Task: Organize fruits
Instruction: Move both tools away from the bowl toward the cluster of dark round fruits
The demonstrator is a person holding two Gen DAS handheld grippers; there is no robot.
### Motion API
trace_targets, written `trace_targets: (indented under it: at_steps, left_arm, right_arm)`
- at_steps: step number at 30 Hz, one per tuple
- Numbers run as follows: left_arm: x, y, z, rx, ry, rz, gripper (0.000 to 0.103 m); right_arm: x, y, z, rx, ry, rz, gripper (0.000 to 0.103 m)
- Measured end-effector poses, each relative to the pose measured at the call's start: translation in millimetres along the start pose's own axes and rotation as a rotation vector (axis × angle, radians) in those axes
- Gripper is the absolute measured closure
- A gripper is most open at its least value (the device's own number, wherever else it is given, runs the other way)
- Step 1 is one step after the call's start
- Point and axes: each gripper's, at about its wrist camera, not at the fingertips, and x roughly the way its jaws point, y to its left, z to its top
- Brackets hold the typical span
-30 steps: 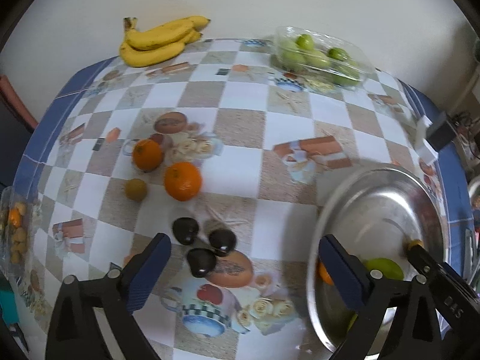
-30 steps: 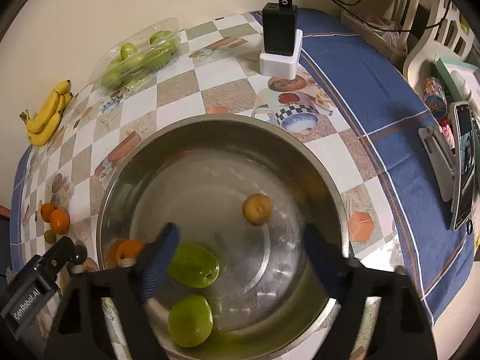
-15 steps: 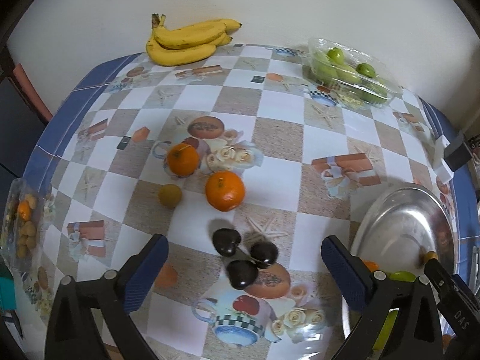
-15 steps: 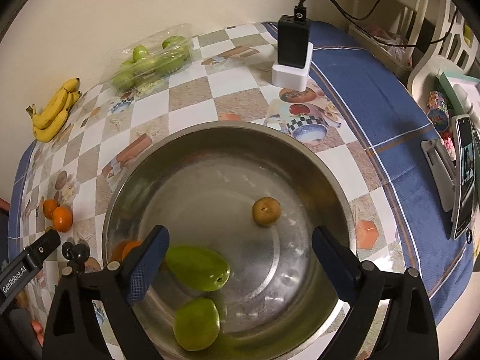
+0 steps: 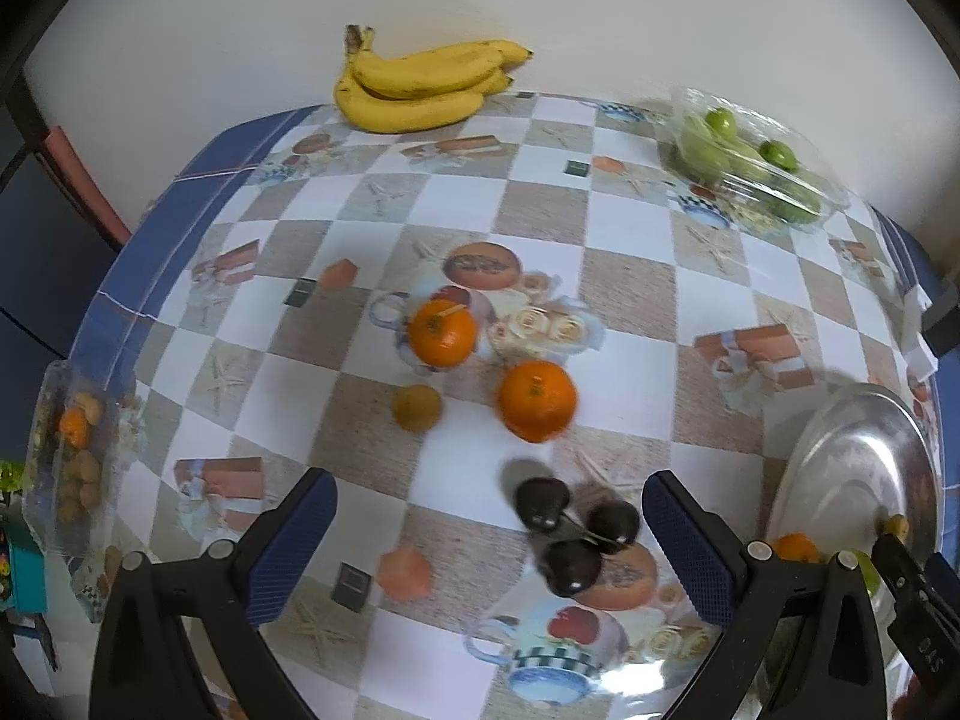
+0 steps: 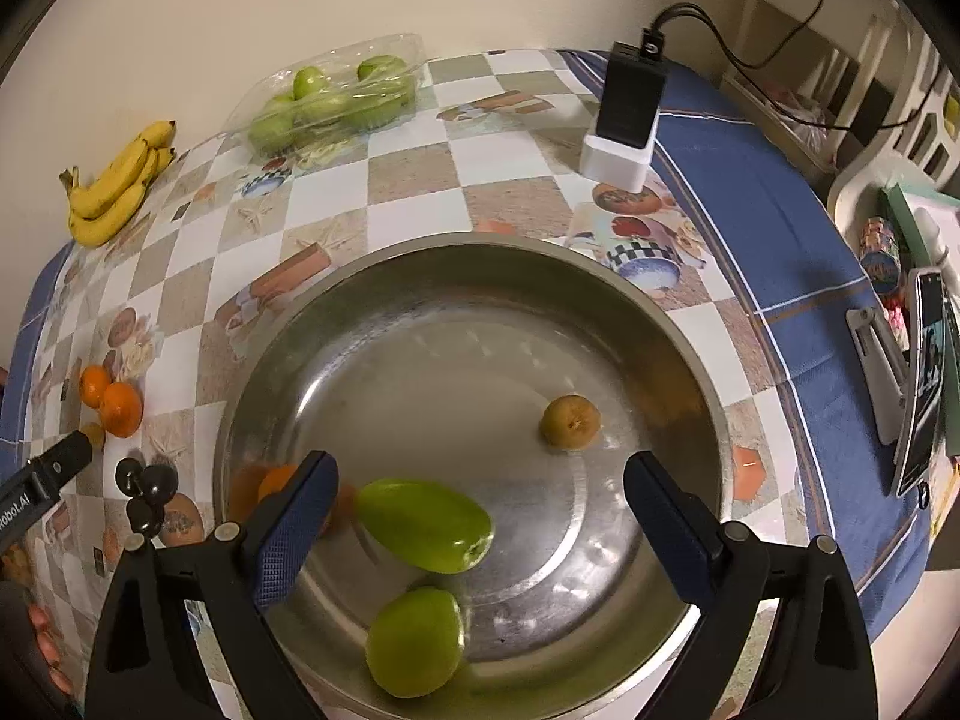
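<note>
one orange (image 6: 282, 483) half hidden behind fingers (image 6: 294, 531)

Dim, warm light; fisheye-warped edges.

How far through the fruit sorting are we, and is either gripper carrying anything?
Partly done. The steel bowl holds two green fruits, a small orange and a brownish fruit. Left gripper and right gripper are open and empty. Left on the table: two oranges, three dark fruits, a small brown fruit, bananas, bagged green fruit.
</note>
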Motion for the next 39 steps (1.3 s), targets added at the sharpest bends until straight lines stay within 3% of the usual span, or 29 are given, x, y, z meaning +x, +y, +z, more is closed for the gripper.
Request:
trace_targets:
  at_steps: [22,33,39]
  left_arm:
    - [4.7,52.8,9.3,-0.116,0.002,0.004,0.000]
    - [10.1,82.3,11.4,-0.173,0.009,0.014,0.000]
    - [15.1,99.8,11.2,-0.211,0.022,0.012,0.000]
  right_arm:
    - [-0.1,63.5,-5.4,-0.098,-0.020,0.106,0.007]
    - [-2.9,104.1,-13.2,-0.159,-0.015,0.233,0.007]
    - [-6.2,138.1,-23.7,-0.264,-0.018,0.272,0.007]
